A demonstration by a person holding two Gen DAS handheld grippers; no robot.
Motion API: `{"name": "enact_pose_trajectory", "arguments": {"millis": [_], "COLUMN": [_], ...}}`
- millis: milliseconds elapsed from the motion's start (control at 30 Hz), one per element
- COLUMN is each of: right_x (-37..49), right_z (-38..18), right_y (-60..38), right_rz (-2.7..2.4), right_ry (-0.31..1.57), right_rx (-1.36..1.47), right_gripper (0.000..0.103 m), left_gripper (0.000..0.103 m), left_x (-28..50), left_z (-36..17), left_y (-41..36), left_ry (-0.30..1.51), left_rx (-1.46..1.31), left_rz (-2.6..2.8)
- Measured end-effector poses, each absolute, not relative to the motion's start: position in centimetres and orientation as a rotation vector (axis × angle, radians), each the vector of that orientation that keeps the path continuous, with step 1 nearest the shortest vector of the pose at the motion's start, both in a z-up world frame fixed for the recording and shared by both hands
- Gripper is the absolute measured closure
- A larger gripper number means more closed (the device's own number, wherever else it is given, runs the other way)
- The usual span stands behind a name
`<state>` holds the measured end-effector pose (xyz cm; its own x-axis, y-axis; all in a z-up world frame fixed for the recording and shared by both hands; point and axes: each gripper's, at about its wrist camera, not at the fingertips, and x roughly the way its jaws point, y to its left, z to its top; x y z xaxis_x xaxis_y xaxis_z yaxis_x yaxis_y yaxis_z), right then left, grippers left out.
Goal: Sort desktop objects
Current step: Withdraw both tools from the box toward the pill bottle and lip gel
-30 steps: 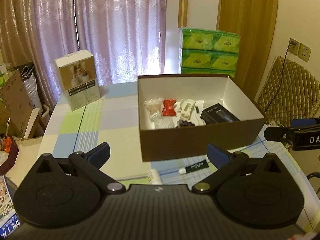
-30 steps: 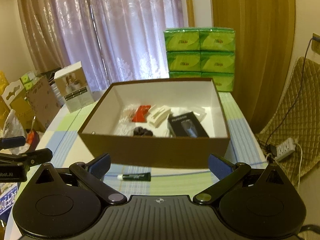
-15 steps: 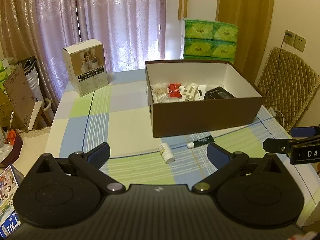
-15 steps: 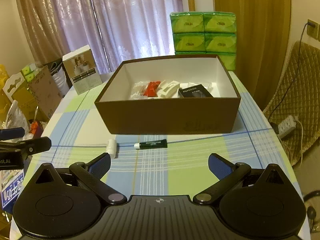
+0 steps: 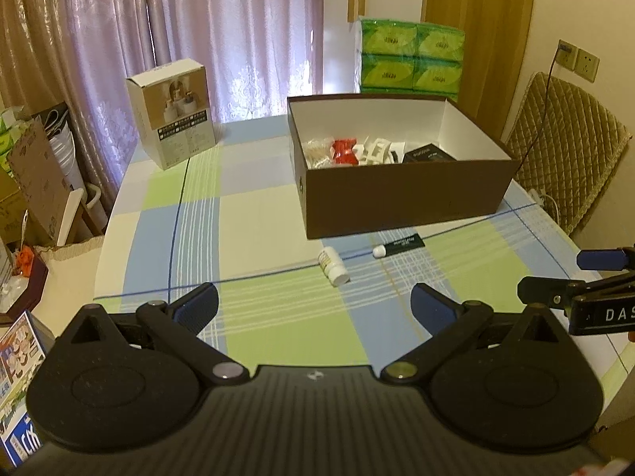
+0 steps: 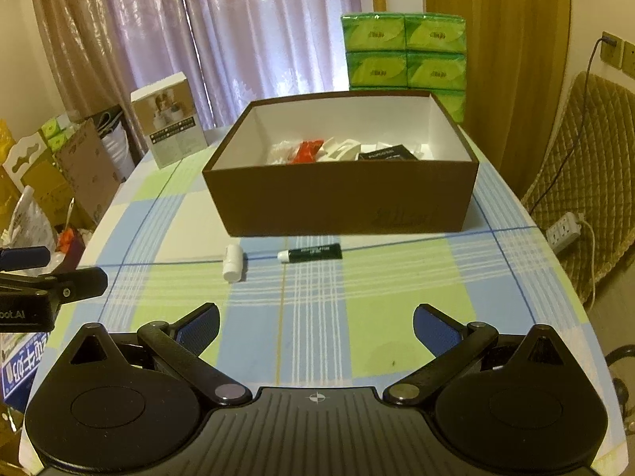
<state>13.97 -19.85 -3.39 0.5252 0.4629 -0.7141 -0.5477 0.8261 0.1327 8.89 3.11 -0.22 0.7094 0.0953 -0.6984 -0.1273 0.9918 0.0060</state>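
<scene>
The left gripper (image 5: 313, 301) and right gripper (image 6: 315, 323) are hanging released above the checked tablecloth (image 6: 317, 317). A small white plastic bottle (image 6: 233, 262) and dark green tube (image 6: 311, 253) are lying near the brown cardboard box (image 6: 345, 202).

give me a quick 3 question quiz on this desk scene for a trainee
1. True or false: the small white pill bottle stands upright on the checked tablecloth.
2. Which lies nearer the brown cardboard box: the bottle or the dark green tube with a white cap?
3. Multiple choice: the left hand-held gripper and right hand-held gripper are A) both open and empty, B) both shut on items, C) one open, one shut.

Key
1. False, it lies on its side.
2. The tube, by a little.
3. A
</scene>
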Motion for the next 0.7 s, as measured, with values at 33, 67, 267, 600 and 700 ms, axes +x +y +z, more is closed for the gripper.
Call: {"name": "enact_pose_trajectory", "arguments": {"millis": [33, 67, 267, 600, 700], "right_x": [13.8, 13.7, 13.6, 15.8, 16.8], "right_z": [-3.5, -3.6, -4.9, -6.8, -7.5], "right_y": [-19.9, -19.9, -19.9, -20.2, -20.2], "right_rz": [0.607, 0.608, 0.614, 0.637, 0.646], "right_ry": [0.82, 0.823, 0.858, 0.902, 0.912], "right_rx": [-0.115, -0.116, -0.133, -0.142, -0.141], "right_gripper": [0.002, 0.002, 0.002, 0.002, 0.002], "left_gripper": [0.001, 0.001, 0.001, 0.002, 0.003], "left_x": [8.8, 8.8, 8.6, 9.8, 10.4], "left_z": [-0.3, -0.4, -0.7, -1.9, -2.7], "left_y": [3.1, 3.0, 2.7, 2.3, 2.0], "left_ry": [0.779, 0.783, 0.796, 0.829, 0.833], "left_rx": [-0.046, -0.047, -0.051, -0.096, -0.106], "left_rz": [0.124, 0.125, 0.133, 0.163, 0.165]}}
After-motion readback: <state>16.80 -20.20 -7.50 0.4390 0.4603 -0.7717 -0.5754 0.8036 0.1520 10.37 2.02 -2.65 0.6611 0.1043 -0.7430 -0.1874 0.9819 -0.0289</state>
